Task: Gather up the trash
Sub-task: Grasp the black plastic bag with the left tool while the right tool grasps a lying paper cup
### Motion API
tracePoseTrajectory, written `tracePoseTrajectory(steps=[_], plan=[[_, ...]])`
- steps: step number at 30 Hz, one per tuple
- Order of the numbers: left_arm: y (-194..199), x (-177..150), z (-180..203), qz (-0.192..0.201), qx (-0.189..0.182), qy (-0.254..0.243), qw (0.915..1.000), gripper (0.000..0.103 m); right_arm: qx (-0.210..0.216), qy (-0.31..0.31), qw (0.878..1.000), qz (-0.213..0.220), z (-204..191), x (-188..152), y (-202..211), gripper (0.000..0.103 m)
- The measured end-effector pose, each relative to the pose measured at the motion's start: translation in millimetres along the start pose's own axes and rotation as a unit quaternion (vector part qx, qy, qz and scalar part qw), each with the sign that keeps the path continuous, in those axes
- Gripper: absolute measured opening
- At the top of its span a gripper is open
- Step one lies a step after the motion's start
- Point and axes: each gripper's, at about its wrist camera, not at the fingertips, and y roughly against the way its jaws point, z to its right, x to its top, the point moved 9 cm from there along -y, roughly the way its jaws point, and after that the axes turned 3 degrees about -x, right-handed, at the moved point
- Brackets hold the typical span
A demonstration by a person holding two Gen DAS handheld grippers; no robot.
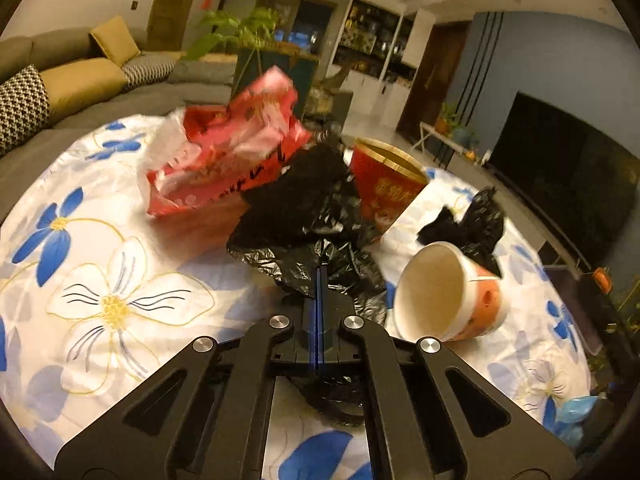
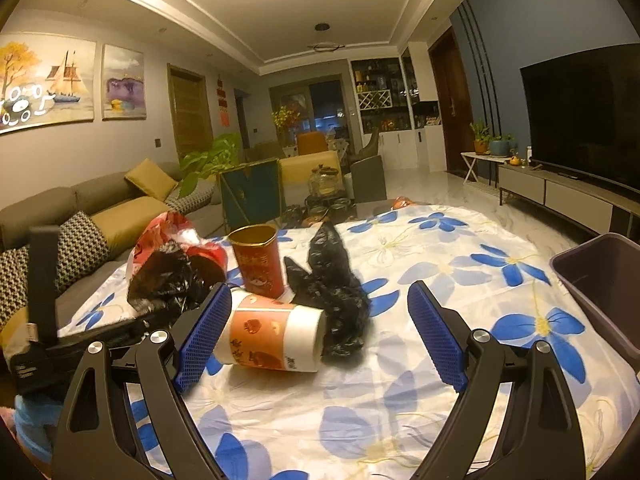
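Item 1. Floral tablecloth (image 2: 460, 256), white with blue flowers, spread under everything and under both tools.

Item 2. Dark bin (image 2: 600, 280), open-topped, at the cloth's edge, off beyond the right-hand finger of the right gripper. Judged to be where the trash goes.

Item 3. Red-and-white plastic bag (image 1: 224, 160), crumpled, ahead and to the left of the left gripper's fingertips, blurred in the left wrist view.

Item 4. Large black bin bag (image 1: 304, 216), crumpled, directly ahead of the left gripper (image 1: 319, 276). Its fingers are pressed together with a fold of this bag pinched between them; more of the plastic bunches beneath the tool.

Item 5. Small black bag (image 2: 336, 292), loose on the cloth, ahead of the right gripper (image 2: 320, 344) and touching the white end of item 7.

Item 6. Red carton with a gold rim (image 2: 258, 264), upright, open-topped, just behind item 7 as the right gripper faces it.

Item 7. Paper cup (image 2: 272, 336), orange-printed, tipped on its side. It lies inside the spread of the right gripper, close against the left-hand finger (image 2: 202, 340) and well apart from the right-hand one. Its long axis runs crosswise, finger to finger, not along them. The right gripper stands wide open and holds nothing.

Note. The right gripper is the nearer tool to the cup and the free one. Closing as it stands would press the cup end to end; a shift leftward or a turn of the wrist looks advisable first.
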Motion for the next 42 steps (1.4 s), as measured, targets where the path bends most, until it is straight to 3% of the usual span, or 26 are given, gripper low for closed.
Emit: tracePoseTrajectory(steps=[6,11,20,26,33,42], plan=[[46,0,3,0.059,0.004,0.003,0.9983,0.000,0.015,0.011,0.999,-0.032,-22,-8,-17,0.095],[73,5,-10,0.089,0.018,0.007,0.9958,0.000,0.015,0.019,0.998,-0.051,-36,-12,-32,0.095],[84,6,-29,0.095,0.009,0.032,0.9949,0.000,-0.009,0.044,0.995,-0.092,-47,-23,-56,0.094],[82,4,-29,0.092,0.002,0.033,0.9952,0.000,-0.016,0.044,0.994,-0.102,-44,-27,-59,0.077],[82,0,-27,0.088,-0.004,0.035,0.9955,0.000,-0.035,0.047,0.992,-0.112,-30,-33,-44,0.046],[86,-3,-14,0.088,-0.013,0.029,0.9957,0.000,-0.064,0.037,0.992,-0.106,5,-36,-19,0.019]])
